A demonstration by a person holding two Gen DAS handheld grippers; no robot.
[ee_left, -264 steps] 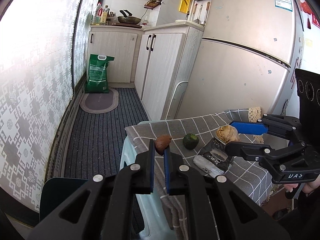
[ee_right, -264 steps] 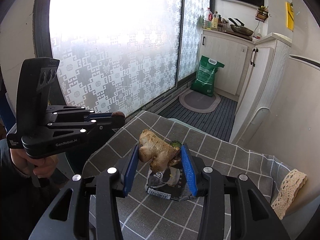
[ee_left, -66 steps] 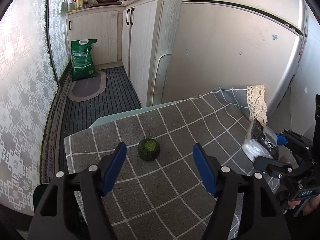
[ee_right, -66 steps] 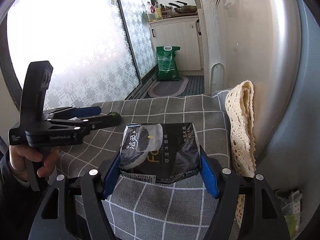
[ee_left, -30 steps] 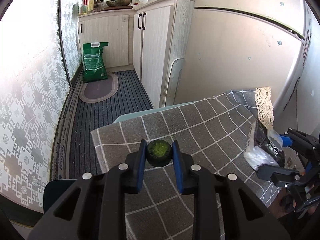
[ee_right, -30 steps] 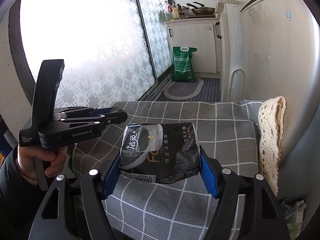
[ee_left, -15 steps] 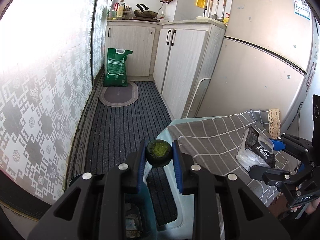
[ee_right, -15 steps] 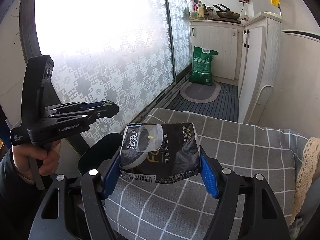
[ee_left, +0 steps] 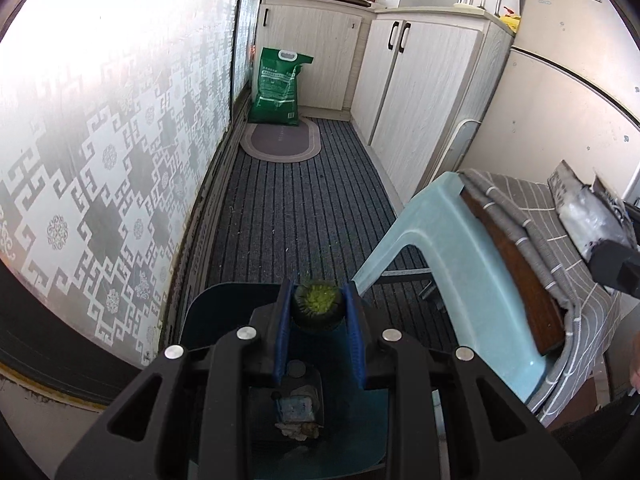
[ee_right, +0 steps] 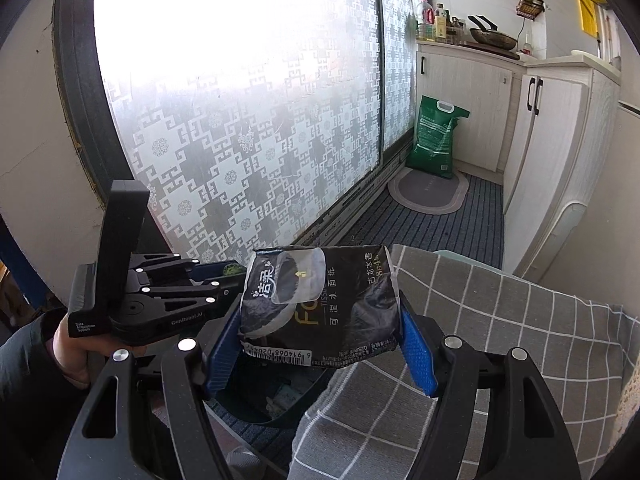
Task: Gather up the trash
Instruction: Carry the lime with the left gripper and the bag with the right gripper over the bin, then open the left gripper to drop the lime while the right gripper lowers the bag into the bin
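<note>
Through the left wrist camera, we see our left gripper (ee_left: 317, 312) clamped on a small round green fruit end (ee_left: 317, 312), its blue pads pressing both sides just behind the cut, fuzzy green face. We take the dark blue bin (ee_left: 216, 316) on the floor as our landmark: the fruit piece hangs directly above its open mouth, near the rim farthest from the camera, and a few scraps already lie on the bin's bottom. To the right of the bin stands a pale blue stool (ee_left: 452, 248) draped with a grey checked cloth (ee_left: 560, 224). Beyond the bin the striped floor mat (ee_left: 296, 208) runs toward a green sack (ee_left: 278, 88).

We judge the fruit piece firm and light, a little slick on its rind, so the side-to-side hold across its widest part suits it; it should fall cleanly once the pads part.

Through the right wrist camera, our right gripper (ee_right: 320, 340) grips a black tissue packet (ee_right: 320, 304), its widely spread pads closed on the packet's two short edges. The packet hovers over the bin's right rim (ee_right: 280, 412), partly above the cloth edge. The left gripper (ee_right: 224, 276) sits to its left, held in a hand (ee_right: 76, 344).

We judge the packet very light, soft and crinkly; it buckles under squeeze, so holding it across the edges is sound, though it may cling or flutter when released.
</note>
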